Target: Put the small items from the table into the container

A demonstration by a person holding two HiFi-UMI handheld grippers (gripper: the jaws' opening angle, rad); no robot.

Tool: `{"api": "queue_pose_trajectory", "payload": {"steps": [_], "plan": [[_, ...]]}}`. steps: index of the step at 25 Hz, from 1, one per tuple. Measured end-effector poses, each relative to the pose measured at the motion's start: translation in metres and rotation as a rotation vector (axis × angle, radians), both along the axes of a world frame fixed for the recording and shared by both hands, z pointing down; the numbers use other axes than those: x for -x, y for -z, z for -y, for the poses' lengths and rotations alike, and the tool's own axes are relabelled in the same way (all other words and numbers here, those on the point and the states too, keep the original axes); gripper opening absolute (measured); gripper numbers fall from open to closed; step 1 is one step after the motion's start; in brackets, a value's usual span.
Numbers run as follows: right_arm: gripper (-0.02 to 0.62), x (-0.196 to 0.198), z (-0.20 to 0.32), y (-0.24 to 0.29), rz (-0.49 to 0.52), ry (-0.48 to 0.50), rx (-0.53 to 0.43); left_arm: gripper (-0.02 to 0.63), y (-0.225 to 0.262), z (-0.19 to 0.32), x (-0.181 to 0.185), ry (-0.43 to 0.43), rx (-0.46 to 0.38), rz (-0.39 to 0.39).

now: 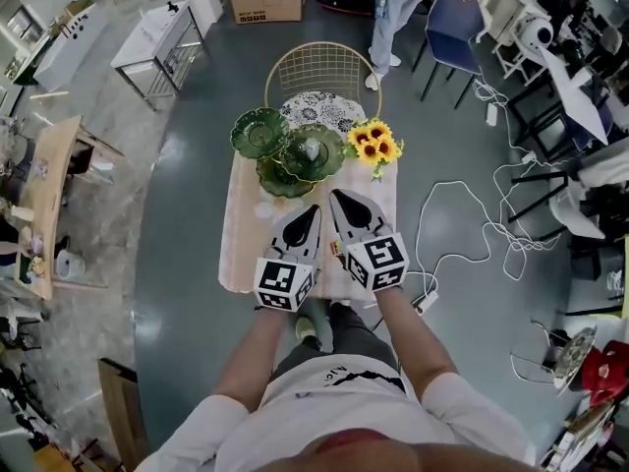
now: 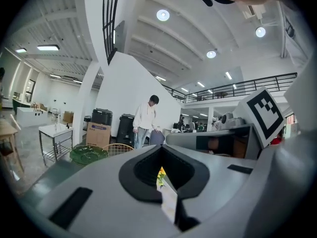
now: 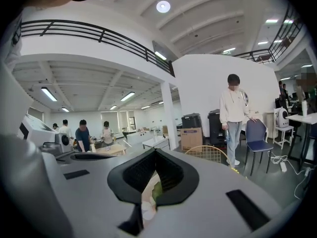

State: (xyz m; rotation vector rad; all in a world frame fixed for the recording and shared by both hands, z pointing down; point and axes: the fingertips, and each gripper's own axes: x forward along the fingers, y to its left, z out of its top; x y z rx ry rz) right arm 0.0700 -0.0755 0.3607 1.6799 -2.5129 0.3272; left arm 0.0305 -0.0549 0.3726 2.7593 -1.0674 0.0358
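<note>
The left gripper [image 1: 312,210] and right gripper [image 1: 340,199] hover side by side over the table [image 1: 241,259], both with jaws closed and nothing plainly held. Green leaf-shaped dishes [image 1: 295,155] stand at the far end. A small pale item [image 1: 263,208] lies on their near side.

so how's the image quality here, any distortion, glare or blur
Head view: strong fisheye bend round the table, evenly lit, sharp. Left gripper view: dark round vignette, ceiling lights blown out, the near left gripper soft. Right gripper view: same vignette, the railing bowed by the lens.
</note>
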Motion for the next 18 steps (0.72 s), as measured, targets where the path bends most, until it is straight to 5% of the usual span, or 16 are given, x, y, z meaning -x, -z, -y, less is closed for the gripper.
{"api": "queue_pose_trajectory", "payload": {"steps": [10, 18], "plan": [[0.014, 0.005, -0.050, 0.021, 0.012, -0.054, -0.033, 0.007, 0.016, -0.034, 0.010, -0.038, 0.009, -0.062], [0.018, -0.014, -0.072, 0.025, 0.122, -0.109, -0.023, 0.008, 0.018, -0.054, 0.016, -0.077, 0.004, -0.054]]}}
